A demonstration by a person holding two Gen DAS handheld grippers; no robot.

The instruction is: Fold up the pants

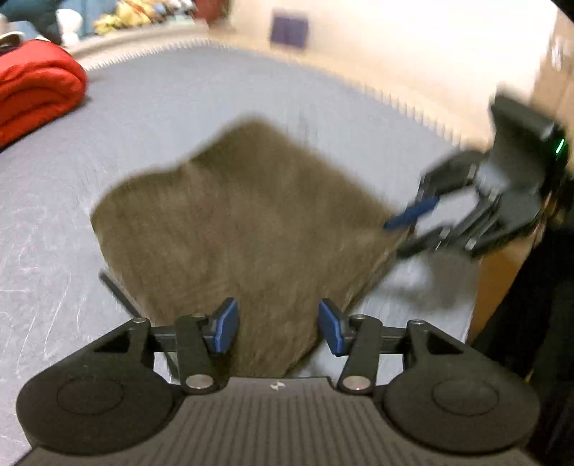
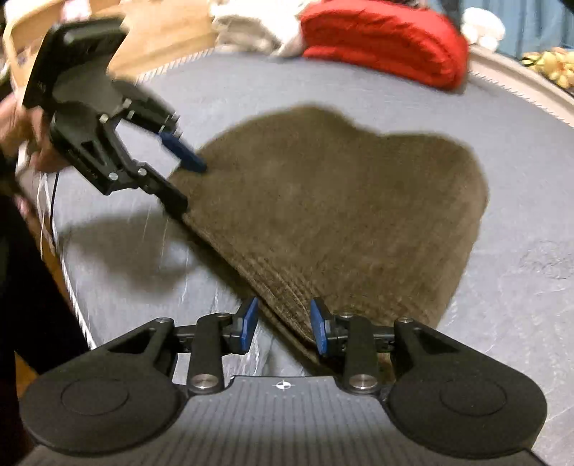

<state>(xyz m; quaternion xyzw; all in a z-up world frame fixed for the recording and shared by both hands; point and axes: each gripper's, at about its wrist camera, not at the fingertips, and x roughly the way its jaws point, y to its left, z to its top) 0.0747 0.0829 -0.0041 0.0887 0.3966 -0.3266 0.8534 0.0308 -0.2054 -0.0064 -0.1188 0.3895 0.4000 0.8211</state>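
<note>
Brown corduroy pants (image 1: 244,215) lie folded into a thick pad on the grey mattress (image 1: 172,93). My left gripper (image 1: 279,328) stands open over the pants' near corner, cloth showing between the blue pads without being pressed. In the right wrist view the left gripper (image 2: 186,179) straddles the pants' (image 2: 340,200) left corner, one finger above and one at the edge. My right gripper (image 2: 283,329) is open too, with the pants' folded edge running between its pads. From the left wrist view the right gripper (image 1: 403,233) reaches the pants' right corner. Both frames are motion-blurred.
A folded red blanket (image 1: 36,89) lies at the far side of the mattress, beside a white cloth pile (image 2: 247,25). The mattress edge (image 1: 466,315) drops off close to the right gripper. A hand (image 2: 21,136) holds the left gripper. Wooden furniture (image 2: 161,32) stands behind.
</note>
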